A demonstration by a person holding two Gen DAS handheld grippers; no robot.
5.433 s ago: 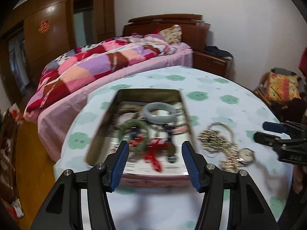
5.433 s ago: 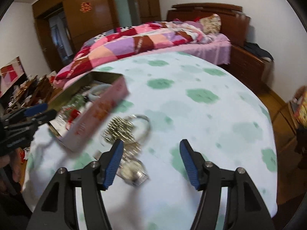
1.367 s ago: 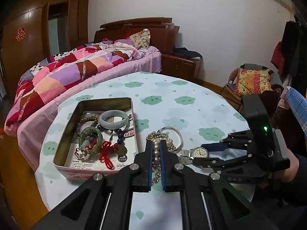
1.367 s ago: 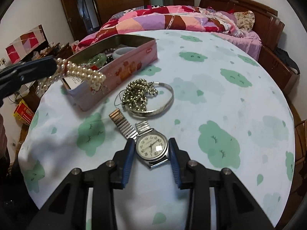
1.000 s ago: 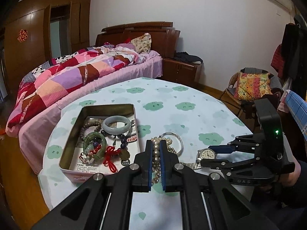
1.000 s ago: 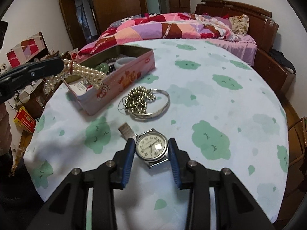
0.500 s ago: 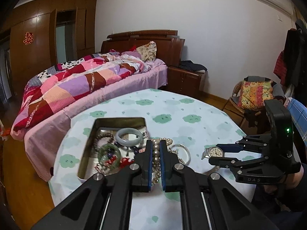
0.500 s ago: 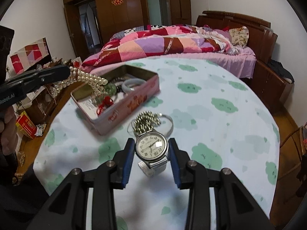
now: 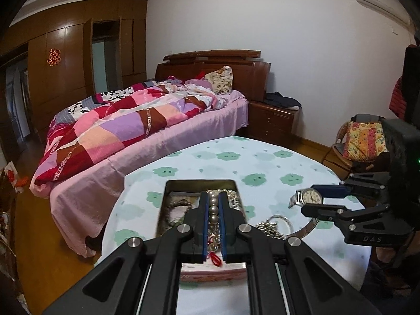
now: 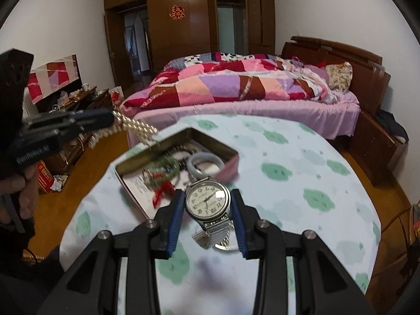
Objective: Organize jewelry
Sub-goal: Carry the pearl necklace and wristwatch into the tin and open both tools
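**Pearls and a wristwatch held over the table**

Readable writing is scarce. The right gripper carries the letters "DAS" on its black body, seen from the left wrist view. The left gripper has white lettering along its side in the right wrist view (too blurred to spell out). A red double-happiness character hangs on the wooden wardrobe at the far wall. The watch dial has black numerals and a small date window at its right edge.

The left gripper's blue pads are pressed nearly together on a pearl necklace — the beads run in a line between them, and in the right wrist view the strand droops from the tips over the near-left corner of the tin.

The right gripper's pads stand part-way apart, pinching the case of the wristwatch on both sides; its metal stretch band hangs below, off the tablecloth.

The pink-sided jewelry tin sits open on the round table with its green cloud-print cloth. Inside lie a pale jade bangle, a green bangle, a bead bracelet and a red knotted cord. A silver bead chain with a bangle lies on the cloth just right of the tin.
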